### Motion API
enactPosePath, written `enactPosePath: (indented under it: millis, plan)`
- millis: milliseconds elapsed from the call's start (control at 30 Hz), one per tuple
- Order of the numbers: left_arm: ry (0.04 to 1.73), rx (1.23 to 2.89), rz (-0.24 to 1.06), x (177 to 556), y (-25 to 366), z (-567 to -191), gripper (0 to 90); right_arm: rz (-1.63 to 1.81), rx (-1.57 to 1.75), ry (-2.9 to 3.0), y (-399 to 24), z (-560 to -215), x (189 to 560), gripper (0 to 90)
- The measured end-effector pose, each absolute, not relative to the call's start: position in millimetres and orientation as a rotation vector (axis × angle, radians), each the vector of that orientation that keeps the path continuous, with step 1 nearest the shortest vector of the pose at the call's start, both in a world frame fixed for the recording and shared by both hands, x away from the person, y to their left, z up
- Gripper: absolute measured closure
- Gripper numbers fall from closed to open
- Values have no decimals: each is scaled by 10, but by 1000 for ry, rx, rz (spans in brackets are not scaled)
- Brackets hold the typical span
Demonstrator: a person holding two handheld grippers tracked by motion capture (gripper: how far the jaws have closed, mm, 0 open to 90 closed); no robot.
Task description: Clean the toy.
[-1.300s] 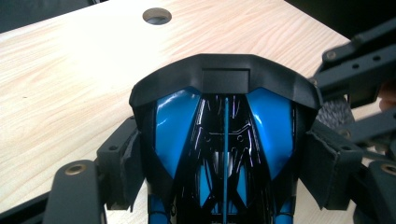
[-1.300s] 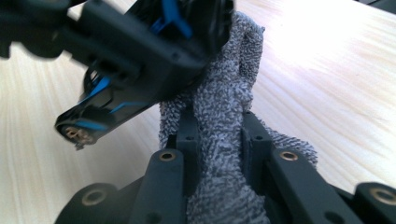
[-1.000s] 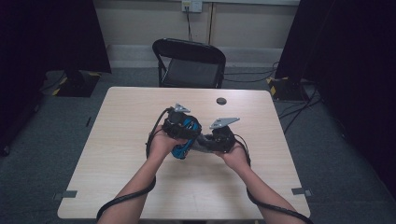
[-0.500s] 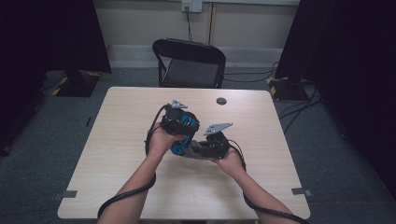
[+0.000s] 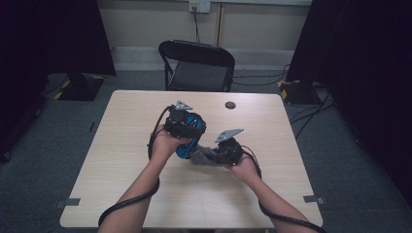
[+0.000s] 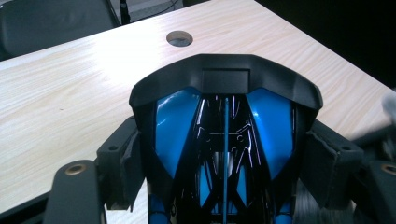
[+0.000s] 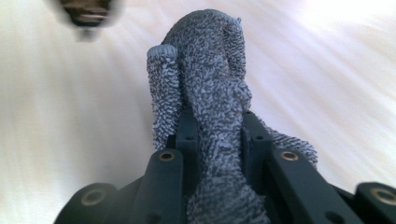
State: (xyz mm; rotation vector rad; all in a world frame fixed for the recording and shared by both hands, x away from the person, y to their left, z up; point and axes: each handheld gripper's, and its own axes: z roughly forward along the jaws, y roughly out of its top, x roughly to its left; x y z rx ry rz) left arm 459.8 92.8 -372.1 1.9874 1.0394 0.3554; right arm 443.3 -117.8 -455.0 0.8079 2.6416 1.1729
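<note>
A glossy blue and black moulded object (image 6: pixel 224 121) is clamped between the pads (image 6: pixel 122 161) of my left gripper (image 6: pixel 224 161). From above, that left gripper (image 5: pixel 183 125) holds the blue object (image 5: pixel 184 149) over the middle of the table. My right gripper (image 7: pixel 218 140) is shut on a grey terry cloth (image 7: pixel 205 70), which sticks out past its jaws. In the high view the right gripper (image 5: pixel 219 151) points left, and the cloth (image 5: pixel 201 157) lies against the lower side of the blue object.
The light wooden table (image 5: pixel 121 145) has a round dark cable hole (image 5: pixel 230 105) near its far edge. A black folding chair (image 5: pixel 197 63) stands behind it. Cables trail from both grippers over the table's near edge. The other gripper's blurred jaw (image 7: pixel 86 14) shows top left.
My right gripper has slid slightly left and toward the near edge with the cloth, closer under the blue object. The left gripper has shifted a little left.
</note>
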Motion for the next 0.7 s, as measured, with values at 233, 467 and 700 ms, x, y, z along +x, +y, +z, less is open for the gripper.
enactPosePath:
  millis: [233, 467, 700]
  plan:
    - [1013, 2024, 346, 4513, 924, -3807, 256, 1157, 942, 2514, -1514, -4359, 4626, 740]
    - [1017, 2037, 323, 4468, 940, -3916, 256, 1168, 959, 2460, -1580, -4156, 4720, 739]
    - [1007, 2051, 313, 4423, 944, -3977, 256, 1196, 972, 2404, -1569, -3950, 4785, 740]
